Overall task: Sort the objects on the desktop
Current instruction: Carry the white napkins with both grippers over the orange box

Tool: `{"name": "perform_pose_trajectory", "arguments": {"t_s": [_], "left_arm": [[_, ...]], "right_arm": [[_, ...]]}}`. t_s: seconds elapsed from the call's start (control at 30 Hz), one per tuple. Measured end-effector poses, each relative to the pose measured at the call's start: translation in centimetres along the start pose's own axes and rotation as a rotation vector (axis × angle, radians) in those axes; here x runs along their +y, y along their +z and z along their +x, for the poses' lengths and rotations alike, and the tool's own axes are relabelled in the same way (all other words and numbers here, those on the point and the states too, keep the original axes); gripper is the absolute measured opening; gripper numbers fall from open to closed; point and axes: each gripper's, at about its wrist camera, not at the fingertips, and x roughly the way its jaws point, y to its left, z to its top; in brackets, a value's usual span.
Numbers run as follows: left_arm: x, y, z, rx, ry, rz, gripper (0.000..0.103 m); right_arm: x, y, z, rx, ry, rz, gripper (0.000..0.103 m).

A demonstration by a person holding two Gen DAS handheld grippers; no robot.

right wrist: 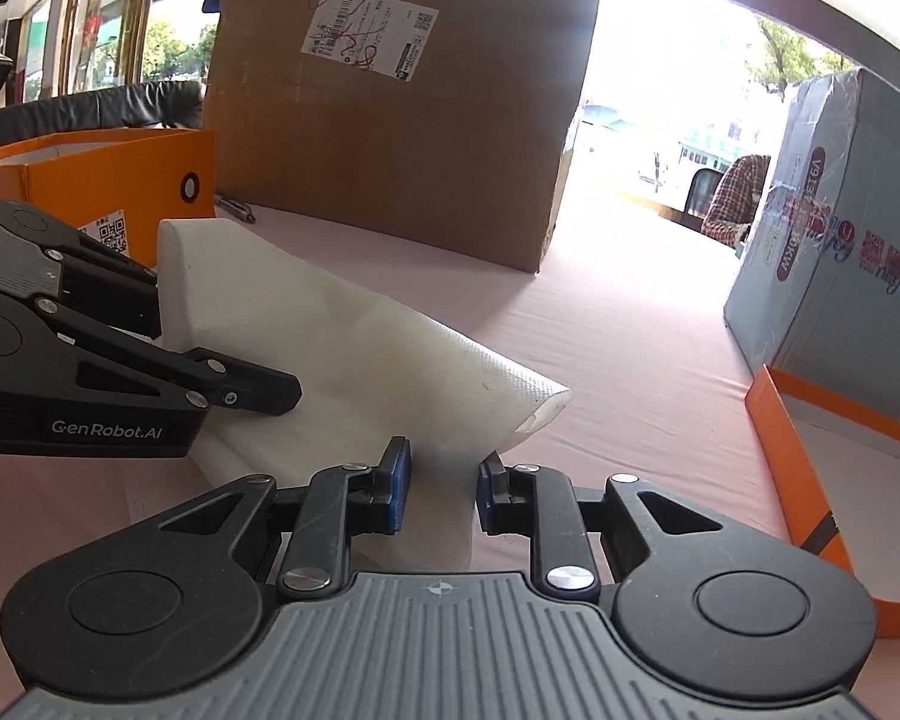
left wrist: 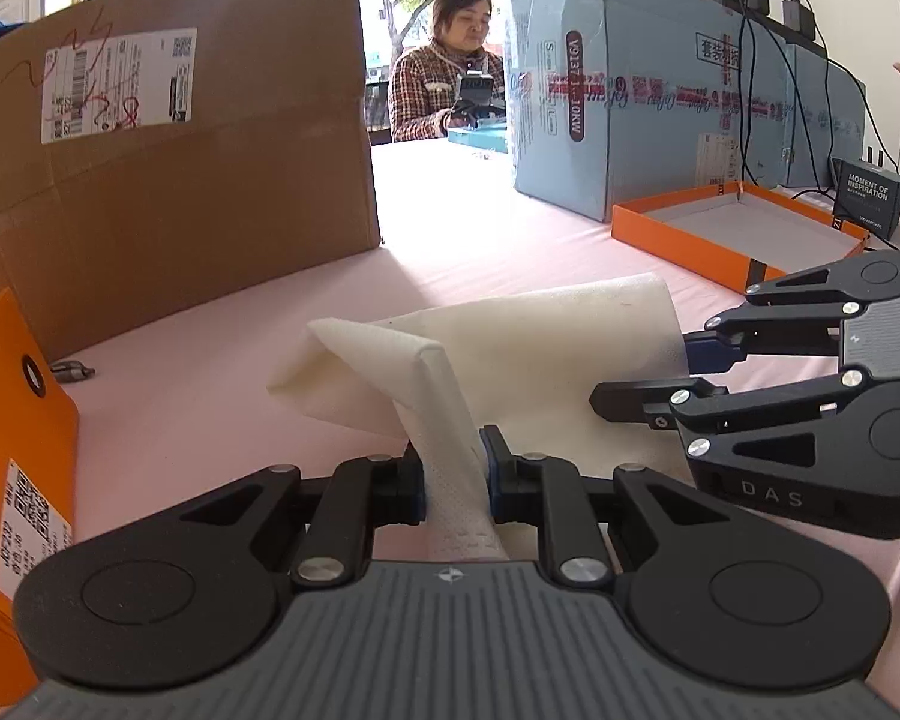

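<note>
A white foam sheet point(left wrist: 528, 354) lies folded on the pink table and is lifted at two edges. My left gripper point(left wrist: 455, 480) is shut on the sheet's near folded edge. My right gripper point(right wrist: 441, 489) is shut on the sheet's point(right wrist: 354, 354) other edge, and it shows from the side in the left wrist view point(left wrist: 648, 372). The left gripper shows at the left of the right wrist view point(right wrist: 222, 354). A shallow orange box lid point(left wrist: 738, 234) lies at the right, and it also shows in the right wrist view point(right wrist: 822, 480).
A large brown carton point(left wrist: 174, 168) stands at the back left. A blue carton point(left wrist: 648, 90) stands at the back right. An orange box point(left wrist: 12, 432) is at the left. A small metal part point(left wrist: 72, 371) lies by the carton. A person sits beyond the table.
</note>
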Motion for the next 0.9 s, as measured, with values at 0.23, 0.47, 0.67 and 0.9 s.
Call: {"name": "perform_pose_trajectory", "arguments": {"t_s": [0.23, 0.47, 0.67, 0.9], "left_arm": [[1.6, 0.6, -2.3, -0.026, 0.031, -0.026, 0.016], [4.1, 0.9, -4.4, -0.066, 0.081, -0.066, 0.016], [5.7, 0.7, -6.3, -0.081, 0.139, -0.067, 0.015], [8.5, 1.4, -10.2, -0.176, 0.21, -0.085, 0.015]], "right_arm": [[-0.9, 1.5, -1.4, -0.127, 0.047, 0.163, 0.02], [0.7, 3.2, -1.9, -0.173, 0.065, 0.159, 0.017], [2.5, 5.0, -1.8, -0.196, 0.123, 0.208, 0.013], [5.2, 8.0, -2.2, -0.271, 0.165, 0.186, 0.008]]}}
